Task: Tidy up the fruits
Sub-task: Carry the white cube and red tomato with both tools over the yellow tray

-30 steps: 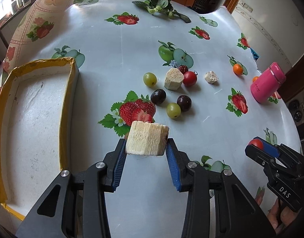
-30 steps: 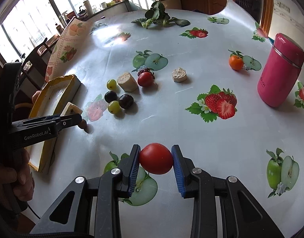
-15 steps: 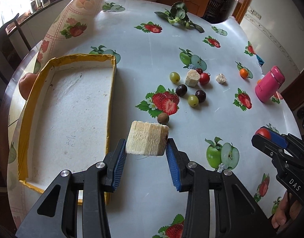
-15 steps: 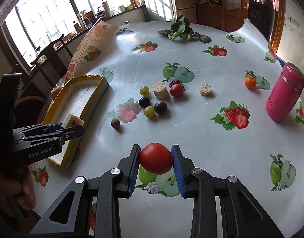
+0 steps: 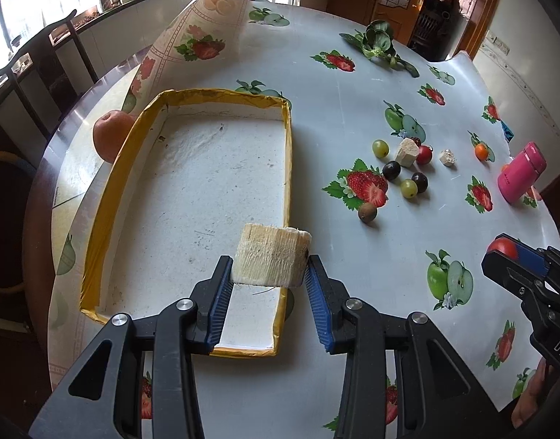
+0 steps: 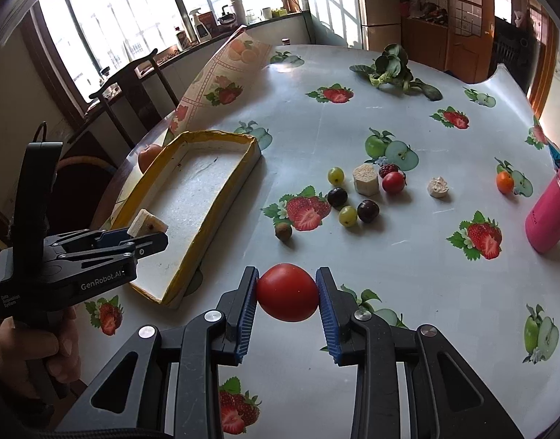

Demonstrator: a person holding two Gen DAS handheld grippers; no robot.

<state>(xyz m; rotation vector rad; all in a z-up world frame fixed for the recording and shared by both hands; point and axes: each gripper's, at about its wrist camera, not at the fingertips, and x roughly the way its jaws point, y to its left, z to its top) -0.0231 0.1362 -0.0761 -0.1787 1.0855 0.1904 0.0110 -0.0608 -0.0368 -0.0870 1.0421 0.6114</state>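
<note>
Fruit-printed oilcloth covers the round surface point(image 6: 408, 256), with a window, a counter of bottles and wooden chairs behind it. Nearest in the right wrist view, the right gripper point(image 6: 288, 292) is clamped on a red tomato point(image 6: 288, 292), both blue pads pressed to its sides, held clear above the cloth; that looks like a carry meant to end in the tray. Off to its left, the left gripper point(image 5: 269, 263) pinches a pale, ribbed chunk of cut sugarcane point(image 5: 270, 259) by its two flat sides, and hangs over the near right corner of the yellow-edged foam tray point(image 5: 97, 248). The tilt downward suits a drop into it.

Nothing lies in the tray as far as its white floor shows. An orange-coloured fruit point(image 5: 109, 135) sits outside it, against the far left wall. Farther out on the cloth, well apart from the tray, wait a small brown fruit point(image 5: 367, 213), green and dark grapes point(image 5: 408, 187), another cane chunk point(image 5: 407, 152), a cherry tomato point(image 5: 423, 154), a small pale piece point(image 5: 447, 157) and a tiny orange point(image 5: 481, 151). A pink flask point(image 5: 521, 172) stands at the right; leafy greens point(image 5: 378, 42) lie at the far edge.
</note>
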